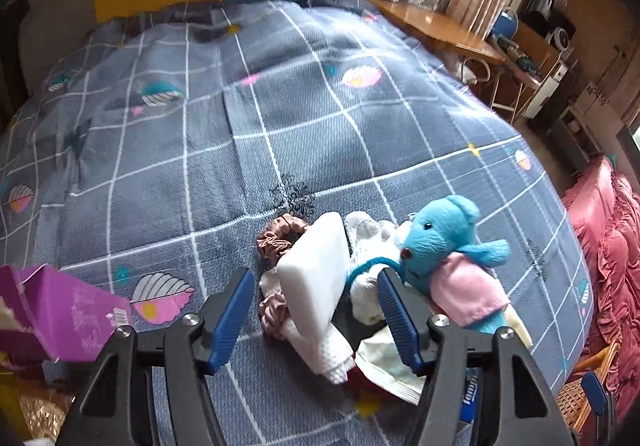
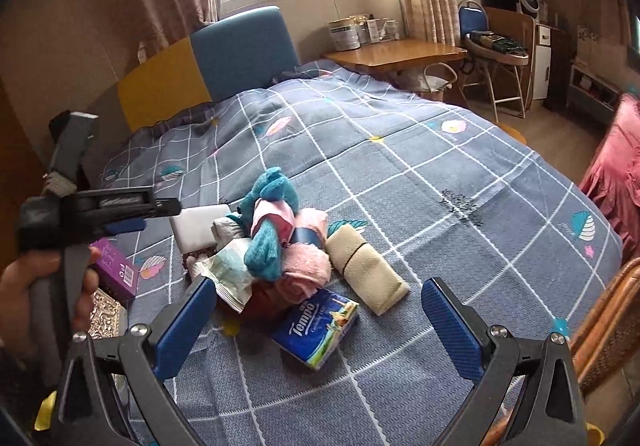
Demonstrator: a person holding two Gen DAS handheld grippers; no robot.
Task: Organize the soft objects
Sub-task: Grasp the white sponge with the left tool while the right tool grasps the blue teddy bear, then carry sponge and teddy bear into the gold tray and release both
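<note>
Jaws on my left gripper (image 1: 316, 320) gape around the white sponge block (image 1: 316, 278); right gripper (image 2: 320, 320) open, empty. Closing now probably snags the scrunchie (image 1: 276, 238) too.

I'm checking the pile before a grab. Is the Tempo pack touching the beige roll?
Apart. The right wrist view shows a strip of bedspread between the Tempo pack and the beige roll.

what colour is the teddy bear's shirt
Pink, on the blue teddy bear; clearest in the left wrist view.
</note>
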